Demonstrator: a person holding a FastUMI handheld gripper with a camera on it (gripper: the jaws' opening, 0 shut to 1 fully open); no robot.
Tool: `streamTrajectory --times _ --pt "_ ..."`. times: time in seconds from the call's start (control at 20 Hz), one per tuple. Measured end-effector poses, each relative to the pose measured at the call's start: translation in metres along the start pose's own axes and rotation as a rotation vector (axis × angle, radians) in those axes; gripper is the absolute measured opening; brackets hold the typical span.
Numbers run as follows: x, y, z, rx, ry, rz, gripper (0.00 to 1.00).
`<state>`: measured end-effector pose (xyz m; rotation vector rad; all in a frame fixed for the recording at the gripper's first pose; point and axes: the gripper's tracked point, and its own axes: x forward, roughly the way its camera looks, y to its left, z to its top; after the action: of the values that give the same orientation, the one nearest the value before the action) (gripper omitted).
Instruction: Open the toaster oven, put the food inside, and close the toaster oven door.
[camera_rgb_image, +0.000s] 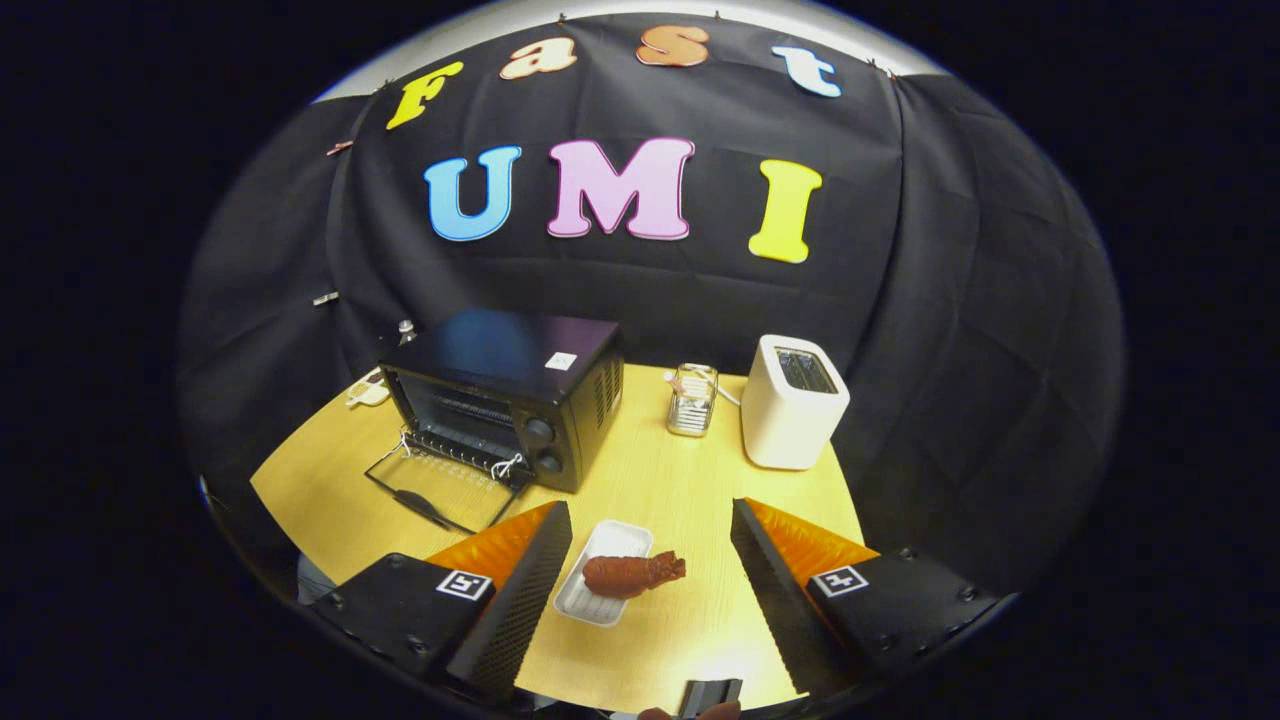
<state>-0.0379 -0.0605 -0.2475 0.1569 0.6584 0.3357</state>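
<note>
While the gripper (650, 530) stands released, the food (632, 573) lies between its fingers on a tray (604, 570); the oven (500, 400), left of centre, is open, with an unreadable label.

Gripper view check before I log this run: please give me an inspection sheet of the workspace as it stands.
Surface: light wooden table, bare between the items.
Job's things: black toaster oven with its glass door already folded down flat on the table; brown food piece lying partly on a small white tray, one end overhanging the tray.
Clutter: white pop-up toaster; small clear holder between it and the oven.
Grippers: gripper open, fingers either side of the food and tray, touching neither.
Cables: white cord behind the holder, running toward the toaster; a white plug-like item left of the oven.
Surroundings: black cloth wall behind the table.
</note>
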Motion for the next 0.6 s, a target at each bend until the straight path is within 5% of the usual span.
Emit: streamTrajectory --times 0.15,0.6 --pt "0.019 -0.012 -0.033 0.085 0.161 0.131 1.0" --pt "0.089 -0.023 -0.108 0.269 0.522 0.355 0.96"
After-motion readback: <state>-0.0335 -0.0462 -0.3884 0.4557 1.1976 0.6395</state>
